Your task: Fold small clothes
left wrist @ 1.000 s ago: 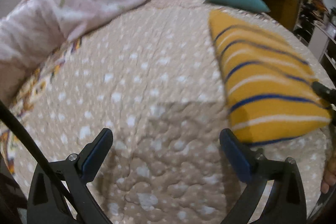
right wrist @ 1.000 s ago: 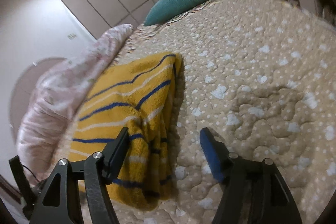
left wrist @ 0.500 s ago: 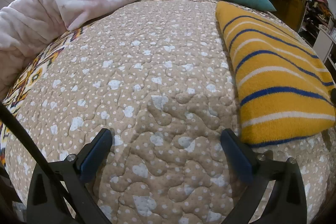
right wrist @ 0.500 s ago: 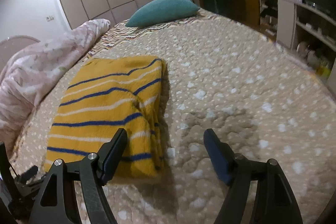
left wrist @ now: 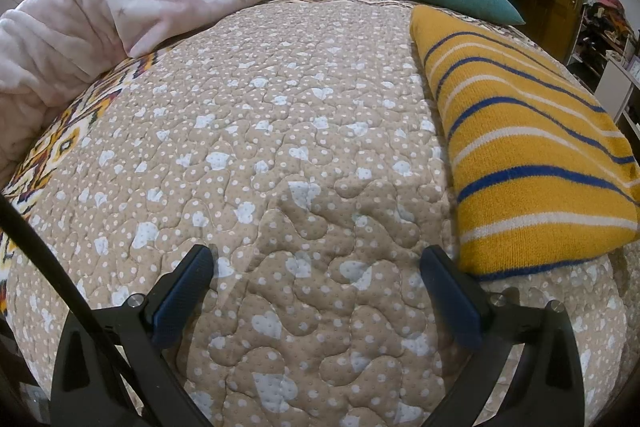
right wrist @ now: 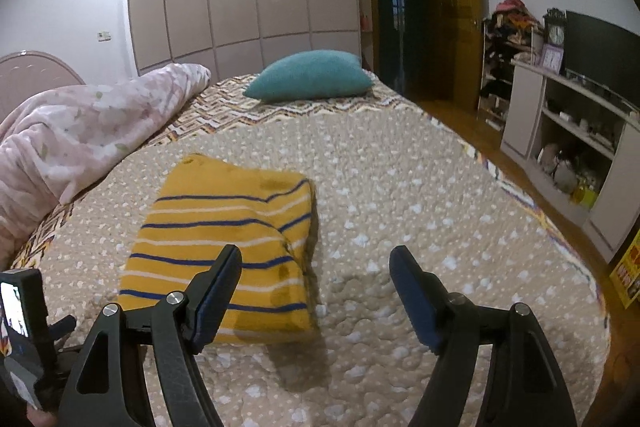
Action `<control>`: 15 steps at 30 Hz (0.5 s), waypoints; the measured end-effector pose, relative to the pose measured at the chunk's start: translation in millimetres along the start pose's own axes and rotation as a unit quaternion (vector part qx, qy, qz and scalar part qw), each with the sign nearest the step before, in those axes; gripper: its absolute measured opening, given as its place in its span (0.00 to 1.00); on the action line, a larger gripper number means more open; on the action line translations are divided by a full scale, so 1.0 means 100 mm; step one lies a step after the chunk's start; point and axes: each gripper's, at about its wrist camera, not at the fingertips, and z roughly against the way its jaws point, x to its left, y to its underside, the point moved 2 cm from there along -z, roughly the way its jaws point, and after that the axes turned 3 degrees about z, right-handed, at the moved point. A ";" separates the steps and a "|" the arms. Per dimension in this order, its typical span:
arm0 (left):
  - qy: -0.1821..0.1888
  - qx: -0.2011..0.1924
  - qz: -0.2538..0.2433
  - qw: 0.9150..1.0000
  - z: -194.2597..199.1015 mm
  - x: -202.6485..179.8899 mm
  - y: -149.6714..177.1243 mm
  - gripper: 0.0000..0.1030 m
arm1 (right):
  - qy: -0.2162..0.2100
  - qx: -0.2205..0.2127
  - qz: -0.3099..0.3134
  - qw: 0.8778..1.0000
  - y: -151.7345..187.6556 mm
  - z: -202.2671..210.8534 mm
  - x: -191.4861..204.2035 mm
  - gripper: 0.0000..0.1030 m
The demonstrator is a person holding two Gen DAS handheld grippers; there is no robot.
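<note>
While the folded sweater (right wrist: 224, 243) lay flat on the bed (right wrist: 400, 187), both grippers hovered released and empty. Right gripper (right wrist: 316, 267), its jaws just widened, had it at ten o'clock; left gripper (left wrist: 316, 267) at two.

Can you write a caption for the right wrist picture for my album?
Folded yellow striped sweater lies on the quilted bed, open right gripper above.

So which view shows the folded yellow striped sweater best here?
The right wrist view: the whole folded yellow striped sweater lies in frame on the quilt, all four edges visible, though the gripper's finger hides a small patch. The left wrist view shows it only stretched along the right side, its far edge cropped.
</note>
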 end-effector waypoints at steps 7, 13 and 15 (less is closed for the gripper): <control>0.000 0.000 0.000 1.000 0.00 0.00 0.00 1.00 | -0.007 -0.004 0.003 1.000 -0.02 0.06 0.06 0.80; 0.000 -0.001 0.000 1.000 0.00 0.00 0.01 1.00 | -0.006 0.005 -0.004 1.000 0.01 0.04 0.03 0.80; 0.000 -0.001 0.000 1.000 0.00 0.00 0.01 1.00 | -0.004 0.006 -0.005 1.000 0.01 0.04 0.02 0.80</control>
